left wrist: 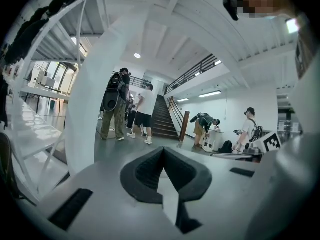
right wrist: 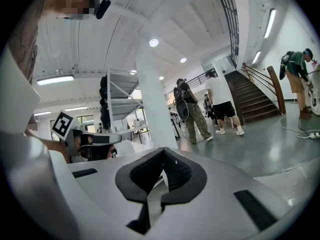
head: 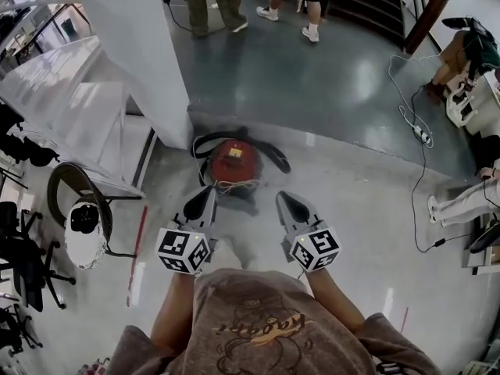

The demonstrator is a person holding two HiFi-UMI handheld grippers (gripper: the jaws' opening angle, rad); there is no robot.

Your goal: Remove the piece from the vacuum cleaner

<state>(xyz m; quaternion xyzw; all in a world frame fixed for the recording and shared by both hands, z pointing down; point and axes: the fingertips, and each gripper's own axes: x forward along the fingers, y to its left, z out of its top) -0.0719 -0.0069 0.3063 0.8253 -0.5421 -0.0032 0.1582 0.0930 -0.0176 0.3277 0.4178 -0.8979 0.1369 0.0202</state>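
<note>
A red canister vacuum cleaner [head: 234, 162] sits on the grey floor beside a white pillar, with a black hose [head: 275, 156] curled round it and a cord coiled on its near side. My left gripper [head: 201, 204] hovers just short of its near left side, jaws shut with nothing in them. My right gripper [head: 293, 207] is held level with it to the right, also shut and empty. In the left gripper view the pads [left wrist: 163, 170] meet tip to tip; in the right gripper view the pads [right wrist: 162, 174] do likewise. Neither gripper view shows the vacuum.
The white pillar [head: 137, 53] and a white staircase [head: 62, 100] stand to the left, with a round chair [head: 78, 209] below them. Several people [head: 219, 2] stand at the far side. A power strip and cable [head: 422, 135] lie at right near a seated person's legs.
</note>
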